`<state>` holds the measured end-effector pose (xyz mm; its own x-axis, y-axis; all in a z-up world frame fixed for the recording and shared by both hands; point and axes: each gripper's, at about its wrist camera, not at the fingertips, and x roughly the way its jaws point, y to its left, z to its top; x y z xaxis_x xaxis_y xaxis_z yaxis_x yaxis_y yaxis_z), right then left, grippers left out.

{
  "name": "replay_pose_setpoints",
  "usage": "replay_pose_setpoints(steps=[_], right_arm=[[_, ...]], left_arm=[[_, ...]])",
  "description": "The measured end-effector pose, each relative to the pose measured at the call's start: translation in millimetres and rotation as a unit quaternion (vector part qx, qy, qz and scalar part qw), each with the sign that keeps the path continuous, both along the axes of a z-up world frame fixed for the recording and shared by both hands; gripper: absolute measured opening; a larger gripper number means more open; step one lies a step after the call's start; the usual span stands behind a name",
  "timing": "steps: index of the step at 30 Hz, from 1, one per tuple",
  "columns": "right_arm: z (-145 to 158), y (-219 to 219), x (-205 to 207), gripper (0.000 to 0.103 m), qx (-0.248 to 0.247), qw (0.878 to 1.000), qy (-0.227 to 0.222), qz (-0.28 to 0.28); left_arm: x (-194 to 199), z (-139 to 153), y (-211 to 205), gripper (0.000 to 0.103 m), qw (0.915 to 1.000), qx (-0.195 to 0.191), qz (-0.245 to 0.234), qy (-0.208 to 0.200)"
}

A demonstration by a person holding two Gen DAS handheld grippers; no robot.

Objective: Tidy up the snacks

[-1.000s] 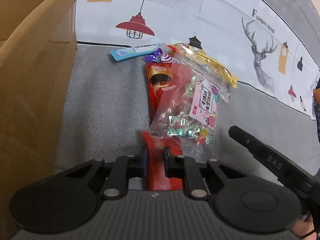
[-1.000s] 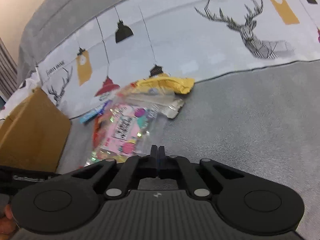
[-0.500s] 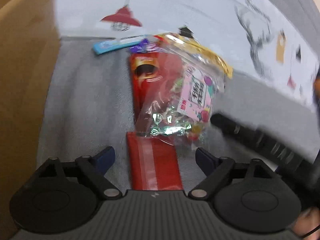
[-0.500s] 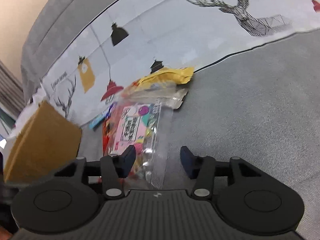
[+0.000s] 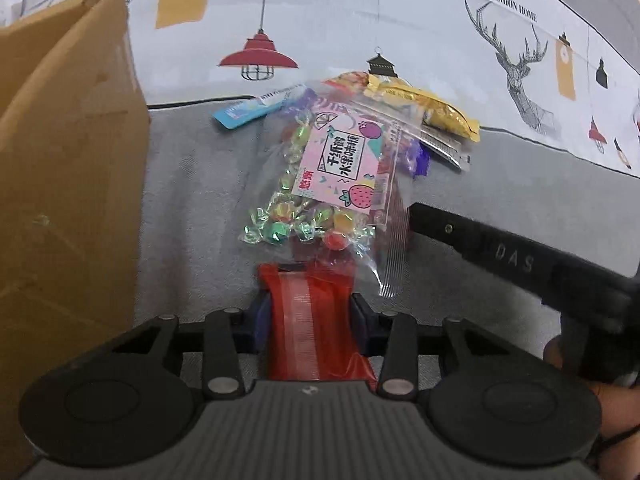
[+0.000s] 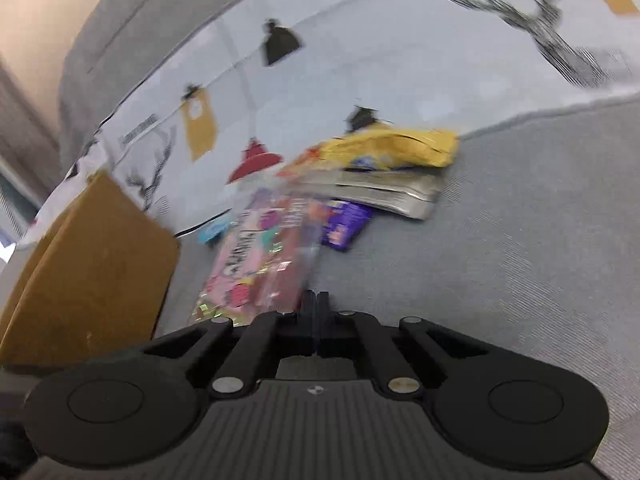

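Our left gripper [image 5: 308,320] had its fingers clamped on the near end of the red snack pouch [image 5: 310,320], whose long axis ran straight away from us under the clear candy bag [image 5: 332,184] on the grey cushion. Our right gripper [image 6: 316,312] had its fingers pressed together beside that bag (whether pinching its edge, we could not tell). The cardboard box [image 5: 68,184] stood close on the left, nearer the left hand.
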<state>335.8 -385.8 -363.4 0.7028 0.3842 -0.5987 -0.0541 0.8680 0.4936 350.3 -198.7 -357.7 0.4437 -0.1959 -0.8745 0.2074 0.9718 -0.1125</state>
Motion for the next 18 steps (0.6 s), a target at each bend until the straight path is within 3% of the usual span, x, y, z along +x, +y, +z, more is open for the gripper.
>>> replay_pose_setpoints(steps=[5, 6, 9, 14, 18], right_arm=[[3, 2, -6, 0.0, 0.003, 1.0, 0.0, 0.01], [3, 1, -6, 0.004, 0.005, 1.0, 0.003, 0.009], [1, -7, -8, 0.005, 0.041, 0.999, 0.015, 0.007], [0, -15, -8, 0.027, 0.098, 0.995, 0.013, -0.005], [-3, -20, -5, 0.041, 0.184, 0.983, 0.006, -0.009]], left_arm=[[-3, 14, 9, 0.045, 0.9999, -0.002, 0.009, -0.01], [-3, 18, 11, 0.045, 0.9998, -0.005, 0.012, -0.012], [2, 31, 15, 0.045, 0.9996, -0.013, 0.018, -0.018], [3, 50, 12, 0.045, 0.9994, -0.011, 0.003, -0.032], [3, 46, 13, 0.045, 0.9996, -0.007, 0.005, -0.027]])
